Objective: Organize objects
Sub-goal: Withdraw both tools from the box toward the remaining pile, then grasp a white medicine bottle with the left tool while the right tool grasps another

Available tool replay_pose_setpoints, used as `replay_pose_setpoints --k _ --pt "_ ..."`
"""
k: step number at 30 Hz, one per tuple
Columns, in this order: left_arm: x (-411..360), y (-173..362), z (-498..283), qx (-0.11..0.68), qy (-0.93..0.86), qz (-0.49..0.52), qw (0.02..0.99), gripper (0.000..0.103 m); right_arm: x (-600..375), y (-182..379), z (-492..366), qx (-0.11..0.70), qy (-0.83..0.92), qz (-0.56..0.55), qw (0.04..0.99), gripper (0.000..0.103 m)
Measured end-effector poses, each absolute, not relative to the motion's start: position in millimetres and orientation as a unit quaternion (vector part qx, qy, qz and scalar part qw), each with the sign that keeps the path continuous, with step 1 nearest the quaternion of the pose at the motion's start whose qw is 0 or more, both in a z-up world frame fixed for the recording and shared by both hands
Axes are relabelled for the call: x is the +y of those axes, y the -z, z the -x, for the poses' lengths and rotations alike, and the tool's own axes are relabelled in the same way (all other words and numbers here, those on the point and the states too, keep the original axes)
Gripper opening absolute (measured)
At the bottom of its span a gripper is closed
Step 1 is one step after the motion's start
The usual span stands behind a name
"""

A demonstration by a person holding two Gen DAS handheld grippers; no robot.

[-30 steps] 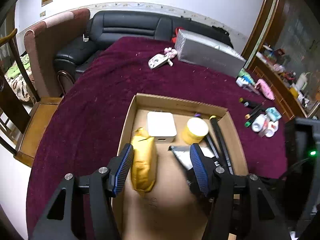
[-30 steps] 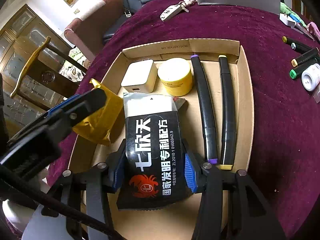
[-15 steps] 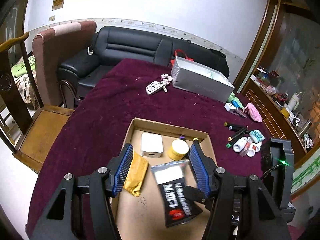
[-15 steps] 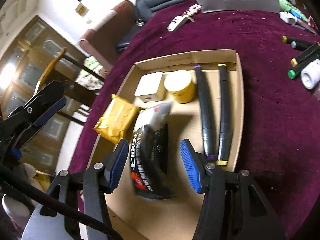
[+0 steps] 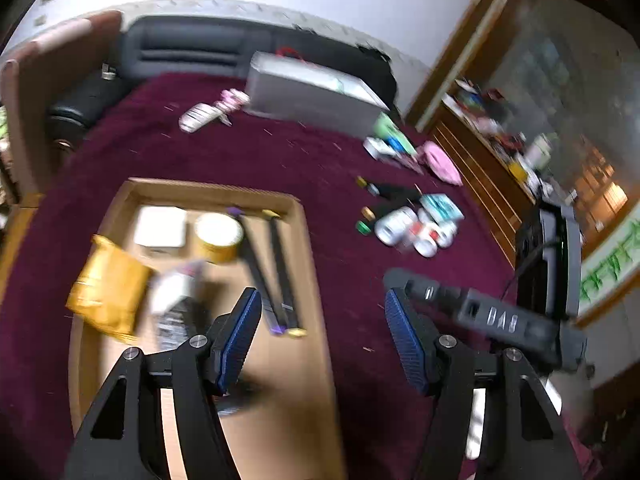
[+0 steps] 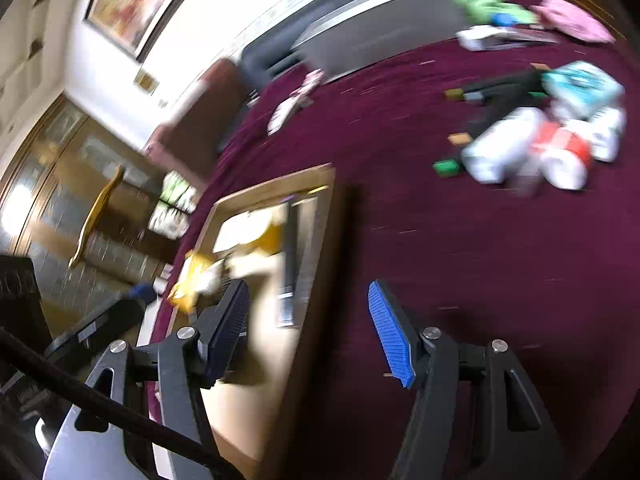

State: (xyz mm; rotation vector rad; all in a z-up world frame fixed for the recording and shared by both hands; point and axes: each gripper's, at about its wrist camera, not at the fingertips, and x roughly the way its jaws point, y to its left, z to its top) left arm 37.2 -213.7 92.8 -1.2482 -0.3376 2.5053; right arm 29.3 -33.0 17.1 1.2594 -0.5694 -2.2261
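Observation:
A cardboard tray (image 5: 208, 189) on the maroon cloth holds a white charger (image 5: 160, 226), a yellow jar (image 5: 218, 236), two black markers (image 5: 272, 272), a yellow packet (image 5: 106, 284) and a black pouch (image 5: 176, 300). My left gripper (image 5: 322, 308) hangs over the tray's right edge, its jaws opening with nothing between them. My right gripper (image 6: 308, 296) is just right of the tray (image 6: 324, 256), also opening with nothing between its jaws. Loose bottles and markers (image 6: 532, 152) lie beyond it. Both views are blurred.
A silver box (image 5: 312, 92) and a key fob (image 5: 204, 114) lie at the far side of the table. Behind them stands a black sofa (image 5: 184, 48). Pink and green items (image 5: 440, 160) lie near the right edge, beside a wooden cabinet (image 5: 480, 168).
My right gripper has let go of the black pouch, which now lies in the tray. Both grippers have swung right, toward the loose bottles, and their jaws stand wider.

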Motion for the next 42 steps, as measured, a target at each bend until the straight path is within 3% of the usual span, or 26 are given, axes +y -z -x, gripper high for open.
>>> replay_pose_setpoints --k 17,27,32,34,42 --pt "-71.7 -35.4 -8.8 -0.035 -0.819 0.523 0.234 0.058 139.1 -2.2 9.0 -0.273 0.872 -0.398 0.085 0.061" --pt "-29.0 -39.5 68.7 0.069 -0.878 0.428 0.201 0.058 188.2 23.7 19.7 -0.366 0.84 -0.387 0.1 0.061" --pt "-20.5 -21.1 127.1 0.041 -0.883 0.433 0.178 0.058 193.7 20.4 21.8 -0.371 0.839 -0.382 0.107 0.066" --pt "-17.7 -9.4 142.4 0.016 -0.869 0.455 0.193 0.058 194.6 21.6 23.3 -0.373 0.837 -0.385 0.107 0.066" --pt "22.6 -11.4 92.3 0.085 -0.813 0.475 0.327 0.059 191.0 28.5 27.5 -0.372 0.831 -0.399 0.111 0.066"
